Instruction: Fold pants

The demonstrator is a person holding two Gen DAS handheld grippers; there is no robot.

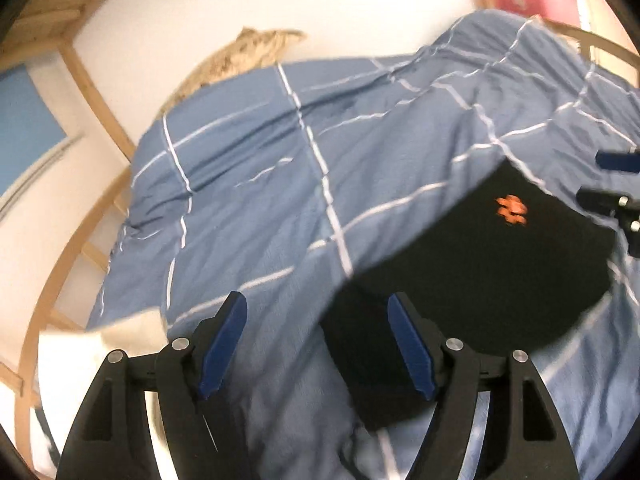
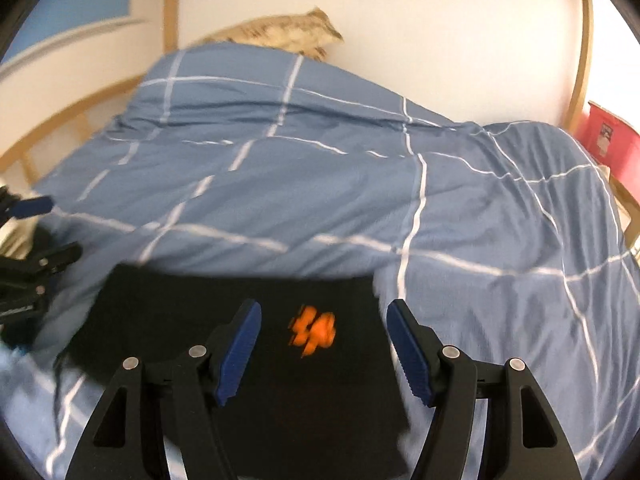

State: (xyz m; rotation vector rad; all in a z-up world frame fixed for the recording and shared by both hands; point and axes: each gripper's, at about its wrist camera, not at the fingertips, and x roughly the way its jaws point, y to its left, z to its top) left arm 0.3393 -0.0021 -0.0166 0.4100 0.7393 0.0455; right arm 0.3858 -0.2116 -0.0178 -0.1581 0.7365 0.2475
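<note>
The black pants (image 2: 248,344) lie folded into a compact dark rectangle on the blue duvet (image 2: 360,184) with its white grid lines, spread over the bed. An orange emblem (image 2: 314,330) sits on the top face of the fabric (too blurred to read as any brand or lettering).

The left hand-held gripper (image 1: 318,342) stands with its blue-padded jaws apart and nothing between them; its right finger overlaps the near edge of the pants in the left wrist view, but the pads do not press on the cloth. The right hand-held gripper (image 2: 324,346) is likewise spread wide above the pants, the emblem showing in the gap, and it grips nothing.

A tan patterned pillow (image 2: 280,34) rests at the far end of the bed against the white wall. A red box (image 2: 612,140) beside the bed carries a small label, unreadable. Pale wooden bed frame (image 1: 96,92) rails run along the side.
</note>
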